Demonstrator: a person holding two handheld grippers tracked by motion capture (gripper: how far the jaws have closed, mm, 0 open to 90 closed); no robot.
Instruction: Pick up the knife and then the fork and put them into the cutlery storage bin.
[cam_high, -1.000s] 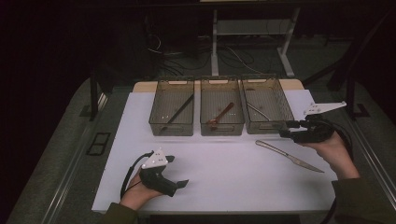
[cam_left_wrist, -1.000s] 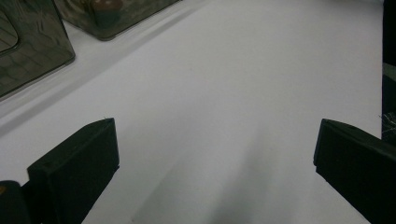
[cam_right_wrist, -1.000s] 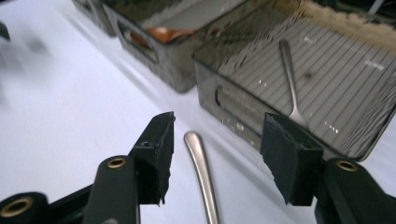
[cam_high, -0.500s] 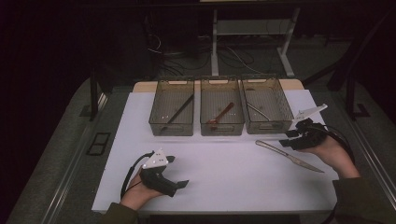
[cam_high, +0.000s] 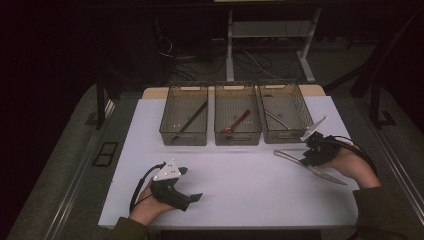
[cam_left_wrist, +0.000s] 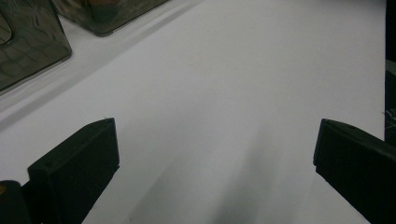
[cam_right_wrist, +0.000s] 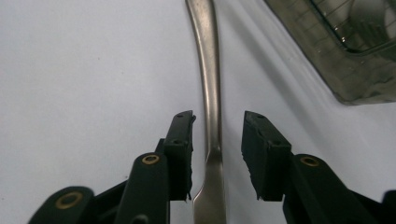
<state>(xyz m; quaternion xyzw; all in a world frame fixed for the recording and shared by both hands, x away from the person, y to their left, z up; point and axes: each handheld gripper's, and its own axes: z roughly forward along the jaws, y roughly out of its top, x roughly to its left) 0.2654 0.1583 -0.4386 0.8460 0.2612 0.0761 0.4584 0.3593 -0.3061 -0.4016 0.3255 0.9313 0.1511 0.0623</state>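
From the high view, the right gripper (cam_high: 311, 150) sits over the butter knife (cam_high: 295, 161) lying flat on the white surface (cam_high: 240, 175), just in front of the right bin (cam_high: 282, 120). The left gripper (cam_left_wrist: 210, 154) has its fingers spread wide over bare surface. In the right gripper view the fingers (cam_right_wrist: 180, 149) have been closing and straddle the knife (cam_right_wrist: 210, 93) without touching yet; best to stay centred on the neck and low before squeezing.

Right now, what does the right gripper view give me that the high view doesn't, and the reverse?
Right gripper view alone: the right gripper straddles the knife at its neck, a thin gap on each side, pads not yet pressing; its jaws have just been closing.
High view alone: three bins in a row, each with one utensil inside, and the left gripper resting at the near left of the white mat.
Both: the knife lying flat on the mat, near the right bin.
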